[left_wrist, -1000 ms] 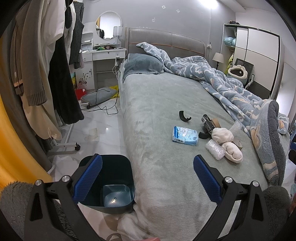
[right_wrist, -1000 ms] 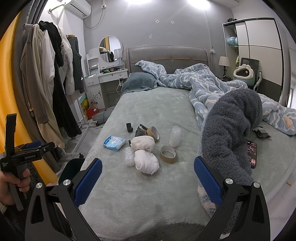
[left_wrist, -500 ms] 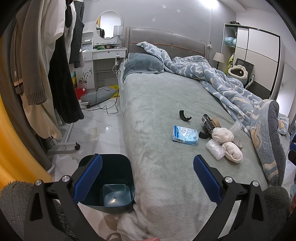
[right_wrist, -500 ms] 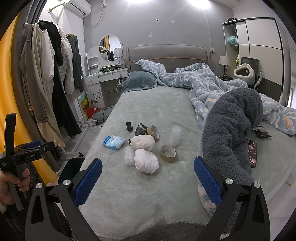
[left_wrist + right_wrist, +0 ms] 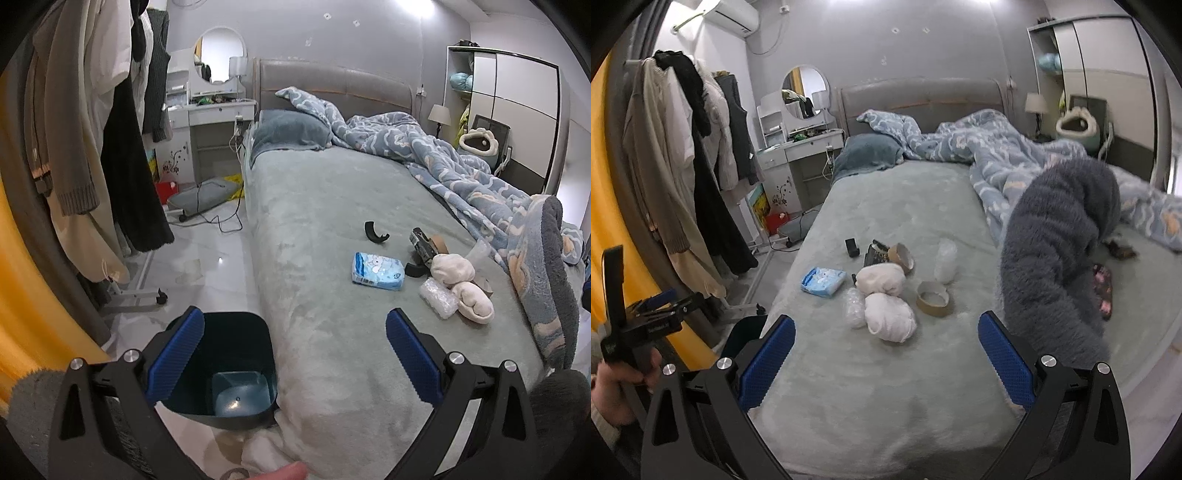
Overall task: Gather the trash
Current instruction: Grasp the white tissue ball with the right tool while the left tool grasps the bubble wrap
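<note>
Our left gripper [image 5: 293, 354] is spread wide with nothing in it, hanging over the foot corner of the bed [image 5: 332, 206], and our right gripper [image 5: 886, 360] is just as wide apart and empty over the bed's near end.

Some stuff is hard to read. The dark teal bin [image 5: 236, 373] sits on the floor right against the bed corner, half hidden behind our left blue pad; from the right wrist we only catch a dark sliver of it. The dark object beside the white wads [image 5: 886, 299] is too murky to name.

The right view gives us the tape roll [image 5: 934, 298], which the left view hides behind the wads, plus the left hand [image 5: 613, 384] gripping its handle. The left view shows the blue tissue pack [image 5: 377, 271] and bubble wrap [image 5: 437, 301] more clearly.

Compared with a second ago, the left view looks unchanged, while the right view has shifted slightly.
</note>
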{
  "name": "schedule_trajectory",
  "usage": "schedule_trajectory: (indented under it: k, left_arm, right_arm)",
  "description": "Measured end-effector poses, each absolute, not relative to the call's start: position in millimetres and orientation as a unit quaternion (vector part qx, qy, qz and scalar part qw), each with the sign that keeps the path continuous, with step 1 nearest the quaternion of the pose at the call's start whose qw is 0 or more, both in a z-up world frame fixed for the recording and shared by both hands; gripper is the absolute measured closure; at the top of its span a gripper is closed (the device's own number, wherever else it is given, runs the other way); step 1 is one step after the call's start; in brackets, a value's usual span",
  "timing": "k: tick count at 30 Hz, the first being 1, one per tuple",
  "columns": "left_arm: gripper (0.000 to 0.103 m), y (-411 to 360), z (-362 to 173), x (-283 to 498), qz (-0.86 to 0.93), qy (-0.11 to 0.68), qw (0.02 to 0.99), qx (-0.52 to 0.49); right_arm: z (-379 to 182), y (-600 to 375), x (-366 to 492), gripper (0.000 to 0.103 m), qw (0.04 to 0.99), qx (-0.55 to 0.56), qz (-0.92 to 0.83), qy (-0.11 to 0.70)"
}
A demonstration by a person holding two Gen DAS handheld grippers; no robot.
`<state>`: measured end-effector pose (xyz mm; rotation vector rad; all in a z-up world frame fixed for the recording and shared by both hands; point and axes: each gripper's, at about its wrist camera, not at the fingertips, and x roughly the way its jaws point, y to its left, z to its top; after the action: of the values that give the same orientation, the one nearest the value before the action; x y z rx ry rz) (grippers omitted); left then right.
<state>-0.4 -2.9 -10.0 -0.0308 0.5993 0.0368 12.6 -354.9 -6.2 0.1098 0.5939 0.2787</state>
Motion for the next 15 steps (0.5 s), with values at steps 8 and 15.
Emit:
schedule_trajectory:
  k: [8, 15]
  left_arm:
    - [0.003, -16, -15, 9, -0.001, 0.311, 0.95, -0.004]
    - [0.003, -39, -13, 26, -0.041, 0.309, 0.95, 0.026]
  right_arm:
    - [-17, -344, 37, 0.003, 0.935, 0.053, 0.158, 0.313]
    - [-46, -336, 71, 0.003, 0.919, 0.053, 0.162, 0.356]
